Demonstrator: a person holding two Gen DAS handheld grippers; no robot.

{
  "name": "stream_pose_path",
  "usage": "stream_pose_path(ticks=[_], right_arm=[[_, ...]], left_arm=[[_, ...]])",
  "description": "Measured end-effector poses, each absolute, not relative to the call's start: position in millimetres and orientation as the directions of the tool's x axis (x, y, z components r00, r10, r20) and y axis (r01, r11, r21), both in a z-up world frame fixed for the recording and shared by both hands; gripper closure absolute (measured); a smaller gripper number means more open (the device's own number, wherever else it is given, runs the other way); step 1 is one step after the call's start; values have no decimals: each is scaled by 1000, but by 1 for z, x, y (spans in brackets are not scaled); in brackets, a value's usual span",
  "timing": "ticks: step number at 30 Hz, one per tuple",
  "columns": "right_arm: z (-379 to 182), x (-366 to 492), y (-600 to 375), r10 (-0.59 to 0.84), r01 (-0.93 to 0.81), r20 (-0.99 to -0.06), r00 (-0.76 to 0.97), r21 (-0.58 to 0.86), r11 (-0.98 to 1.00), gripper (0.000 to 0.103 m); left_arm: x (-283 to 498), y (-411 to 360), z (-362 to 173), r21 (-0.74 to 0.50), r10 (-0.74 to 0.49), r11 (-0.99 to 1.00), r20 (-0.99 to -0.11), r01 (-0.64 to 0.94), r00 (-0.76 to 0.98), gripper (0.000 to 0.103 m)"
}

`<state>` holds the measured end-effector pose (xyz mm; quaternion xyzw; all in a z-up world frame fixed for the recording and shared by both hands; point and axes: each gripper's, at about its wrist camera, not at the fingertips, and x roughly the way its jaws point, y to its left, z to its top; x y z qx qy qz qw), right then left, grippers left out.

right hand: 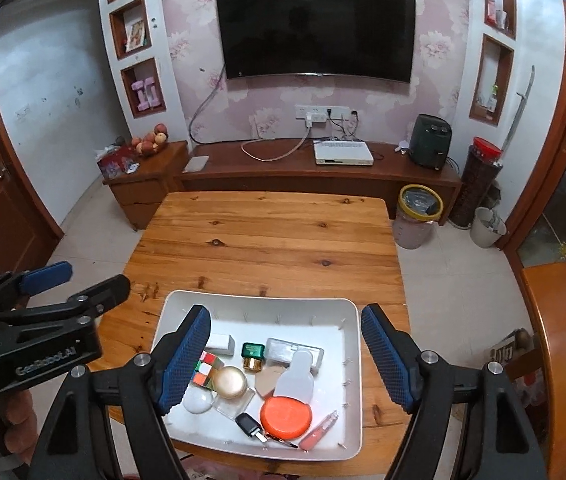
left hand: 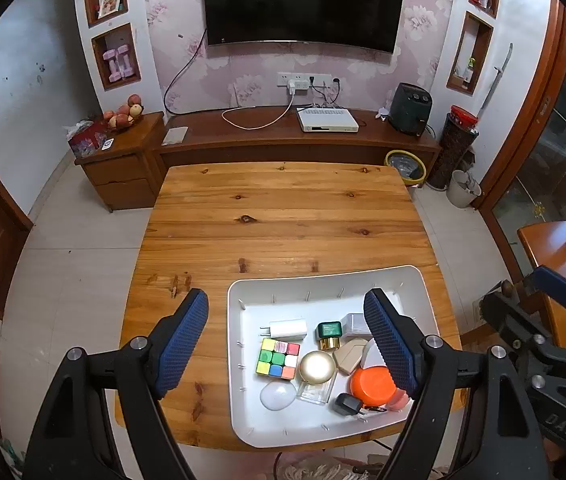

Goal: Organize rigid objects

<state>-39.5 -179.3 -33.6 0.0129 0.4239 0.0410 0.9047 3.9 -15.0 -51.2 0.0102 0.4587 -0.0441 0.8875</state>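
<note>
1. A white tray [right hand: 353,360] sits at the near edge of the wooden table [right hand: 263,236], toward its right-hand side; every task item lies inside this tray.
2. The left gripper [left hand: 287,340] hovers above the tray's left half, its jaws spread wide and holding nothing; one blue pad hangs over bare wood left of the tray, the other over the tray's right portion.
3. The right gripper [right hand: 283,356] hovers over the tray as well, jaws released and empty; its pads straddle nearly the tray's whole width.
4. Against the tray's left wall lies a colourful puzzle cube [left hand: 278,359], with a white charger plug [left hand: 288,329] just behind it, toward the tray's far wall.
5. In the tray's middle stands a clear perfume bottle with a round gold cap [left hand: 317,368]; a small green-capped bottle [left hand: 329,334] sits behind it.
6. A clear dome-shaped piece [left hand: 278,396] rests near the tray's front-left corner.
7. An orange round lid [right hand: 285,416] lies toward the tray's front, touching a white plastic bottle [right hand: 297,376] behind it.
8. A black car key [right hand: 247,424] lies just left of the orange lid, and a pink lip-gloss tube [right hand: 319,432] lies to its right, near the tray's front-right corner.
9. A beige angular piece [right hand: 269,382] and a grey rectangular box [right hand: 283,350] occupy the tray's back-centre.
</note>
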Motion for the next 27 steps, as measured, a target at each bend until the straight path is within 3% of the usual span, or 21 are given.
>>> stream_pose_path(ticks=[27], right_arm=[[-34,-44,-173,56,-52,-765,641,30,998,25]], left_arm=[[2,-12,-51,2,-27,999,-826,51,563,20]])
